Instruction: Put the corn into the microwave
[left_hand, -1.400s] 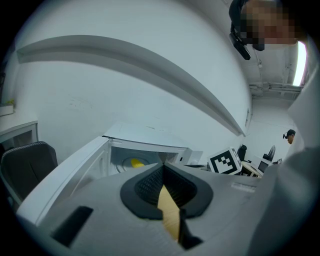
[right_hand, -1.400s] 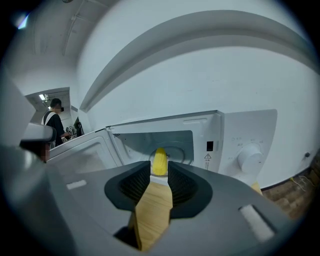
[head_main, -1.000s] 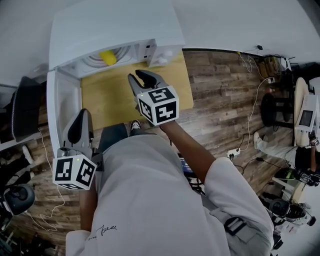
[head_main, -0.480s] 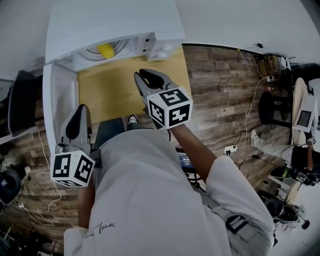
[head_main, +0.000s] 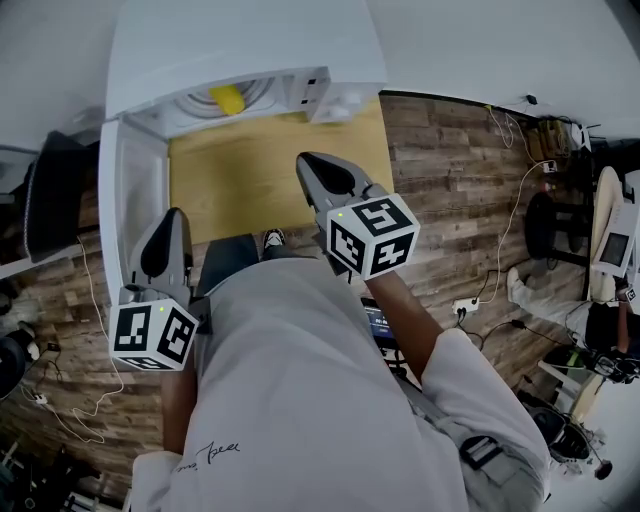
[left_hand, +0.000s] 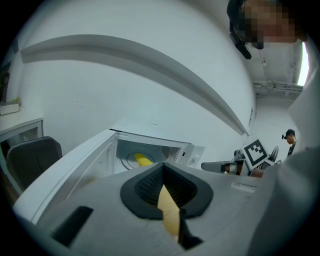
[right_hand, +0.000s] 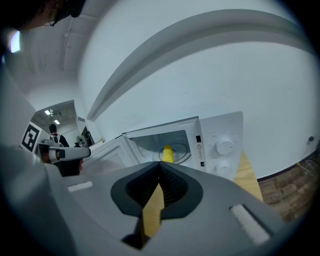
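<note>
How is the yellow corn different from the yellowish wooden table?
The yellow corn cob is small, rounded and bright yellow; the pale wooden tabletop is wide, flat and duller. The corn lies inside the open white microwave; the tabletop lies outside, with the microwave standing on it. Both are yellowish.

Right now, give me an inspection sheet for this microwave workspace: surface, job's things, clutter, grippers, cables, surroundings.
Surface: light wooden table under the microwave.
Job's things: corn lies inside the white microwave; its door is swung open.
Clutter: nothing seen on the table.
Grippers: left gripper fingers together, empty; right gripper fingers have just closed, nothing between them.
Cables: power strip with its lead on the floor.
Surroundings: plank floor; black chair.
</note>
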